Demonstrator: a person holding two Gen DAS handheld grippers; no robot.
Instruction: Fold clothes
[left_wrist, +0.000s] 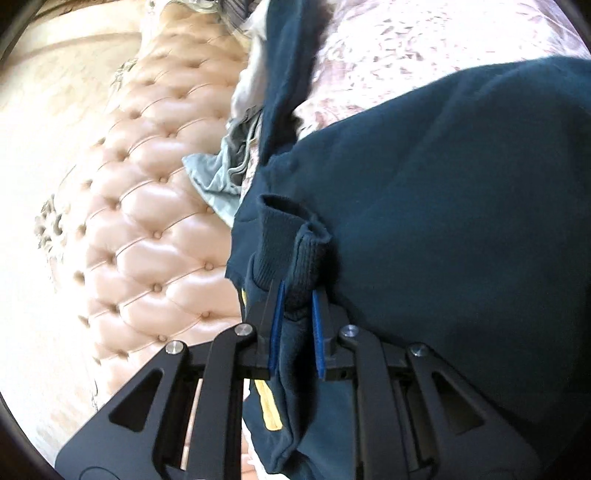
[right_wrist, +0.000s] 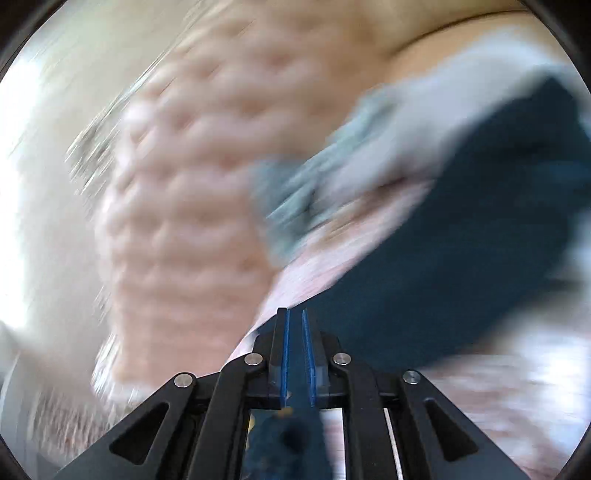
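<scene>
Left claw (left_wrist: 298, 295), right claw (right_wrist: 295, 314) — black linkages, silver screws, blue pads.

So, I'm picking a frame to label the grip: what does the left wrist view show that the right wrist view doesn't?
Left only: the left gripper shut on the dark sweater's ribbed cuff, a yellow strip, sharp detail.
Right only: the right gripper shut on thin dark fabric, heavy blur.
Both: dark sweater, tufted headboard, pale green cloth.

Dark teal sweatshirt (left_wrist: 424, 221), ribbed cuff bunched
</scene>
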